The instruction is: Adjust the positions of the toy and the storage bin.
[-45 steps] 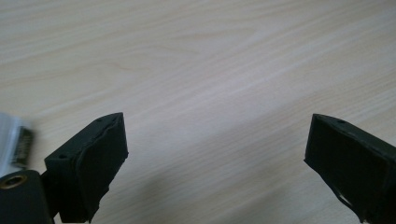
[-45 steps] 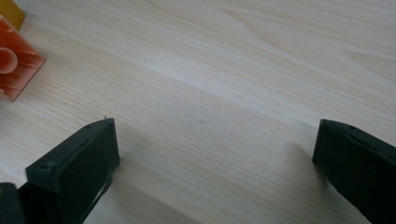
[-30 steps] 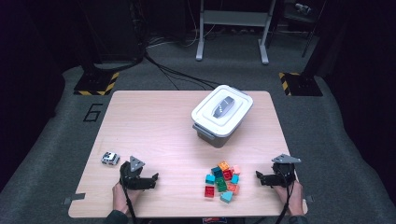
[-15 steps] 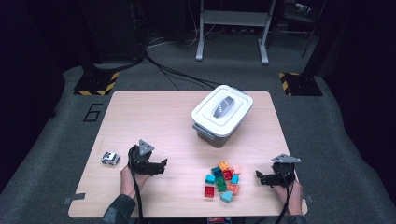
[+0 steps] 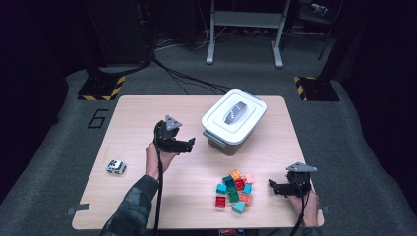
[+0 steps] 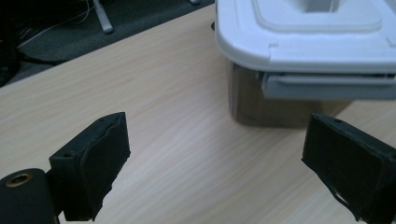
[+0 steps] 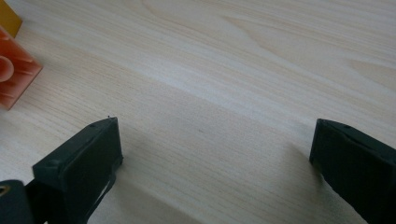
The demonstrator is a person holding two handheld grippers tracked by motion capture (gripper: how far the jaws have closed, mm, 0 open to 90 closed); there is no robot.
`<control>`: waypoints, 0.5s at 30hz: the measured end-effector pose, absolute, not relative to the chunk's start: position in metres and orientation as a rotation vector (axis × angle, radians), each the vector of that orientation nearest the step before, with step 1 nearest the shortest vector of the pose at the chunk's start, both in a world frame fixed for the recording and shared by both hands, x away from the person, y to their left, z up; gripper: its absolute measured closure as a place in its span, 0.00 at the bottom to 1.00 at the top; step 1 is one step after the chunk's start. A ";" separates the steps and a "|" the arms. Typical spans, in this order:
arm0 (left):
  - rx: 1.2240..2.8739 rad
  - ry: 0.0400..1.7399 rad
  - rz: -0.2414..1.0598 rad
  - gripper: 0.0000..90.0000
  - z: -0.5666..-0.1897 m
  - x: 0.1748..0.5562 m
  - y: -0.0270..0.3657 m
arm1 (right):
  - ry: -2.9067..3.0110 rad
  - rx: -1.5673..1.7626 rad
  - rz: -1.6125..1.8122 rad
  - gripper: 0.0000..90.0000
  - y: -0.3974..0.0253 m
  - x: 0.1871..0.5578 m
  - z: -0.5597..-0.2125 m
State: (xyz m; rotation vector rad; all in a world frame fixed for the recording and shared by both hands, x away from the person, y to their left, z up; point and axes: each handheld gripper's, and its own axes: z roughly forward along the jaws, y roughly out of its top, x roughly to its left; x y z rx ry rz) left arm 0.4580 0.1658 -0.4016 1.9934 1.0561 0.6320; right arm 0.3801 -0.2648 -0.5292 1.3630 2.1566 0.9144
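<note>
Left gripper (image 5: 189,143) is up near the middle of the high view, jaws spread wide with nothing between them, pointing toward the box (image 5: 233,120) just to its right. That box, grey with a white lid (image 5: 235,114) clipped on top, stands on the table (image 5: 147,113) a little right of centre, in the upper half of the wooden top. From the left gripper view, the left gripper (image 6: 217,158) has its two black jaws far apart at the bottom corners of the frame, and the box (image 6: 280,100) fills the upper right, close ahead but not touched; its lid (image 6: 303,32) overhangs the wall, with a latch bar under the rim.

Down in the lower right of the high view, the right gripper (image 5: 273,186) sits low over the table, jaws also wide apart and holding nothing, aimed left at a pile of blocks (image 5: 234,190) near it. The blocks are red, green, teal, orange and pink, bunched together at bottom centre. In the right gripper view, the right gripper (image 7: 215,163) frames bare wood, with an orange block (image 7: 14,70) at the left edge.

A small toy car (image 5: 116,167) rests alone at the lower left of the table, well apart from both grippers.
</note>
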 end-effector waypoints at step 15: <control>2.043 1.018 0.624 0.08 -0.384 0.506 0.123 | 2.144 1.357 0.910 0.03 -0.264 0.379 -0.529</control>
